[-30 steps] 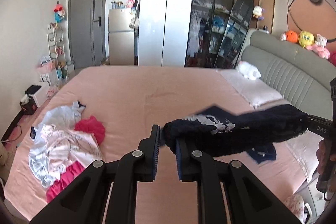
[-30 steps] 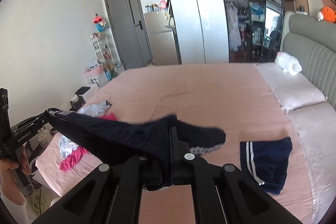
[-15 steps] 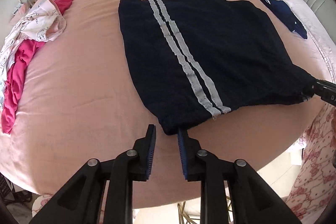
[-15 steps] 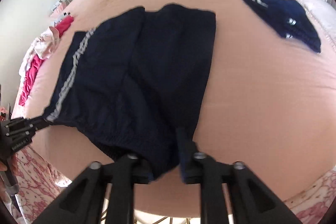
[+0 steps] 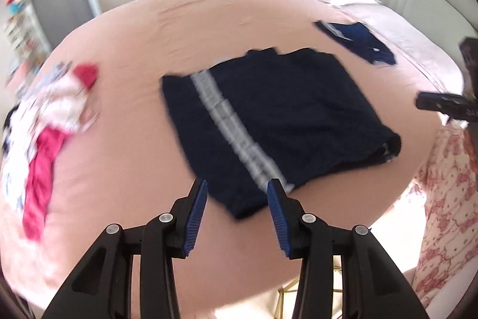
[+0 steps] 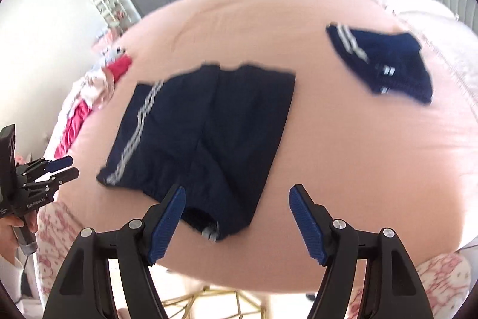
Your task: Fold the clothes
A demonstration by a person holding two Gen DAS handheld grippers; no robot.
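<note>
While both claws hang above the near edge of the pink bed (image 5: 125,97), neither grasps anything: the left claw (image 5: 236,199) has its blue-padded fingers (image 5: 195,217) spread apart, and the right claw (image 6: 236,214) is likewise released, with an even wider gap between its pads (image 6: 167,224). The navy shorts (image 5: 277,121) lie spread flat on the bed just ahead of both claws, waistband toward them and leg openings away. In the left wrist view the white side stripe (image 5: 236,133) runs from the far hem toward the gap between the left claw's fingers, and the nearest corner of the shorts shows between those fingers, though whether it touches them cannot be told through the blur. In the right wrist view the shorts (image 6: 209,133) sit ahead and slightly left of the right claw, their waistband corner lying between its fingers, and the left claw (image 6: 64,168) shows at the far left of that view, beside the striped edge of the shorts and apart from it. A second navy garment (image 6: 385,65), folded and with white stripes, lies farther ahead and to the right of the right claw, well apart from the shorts. A heap of clothes (image 5: 53,121) in white, pink and red lies far to the left of the left claw, near the bed's edge
</note>
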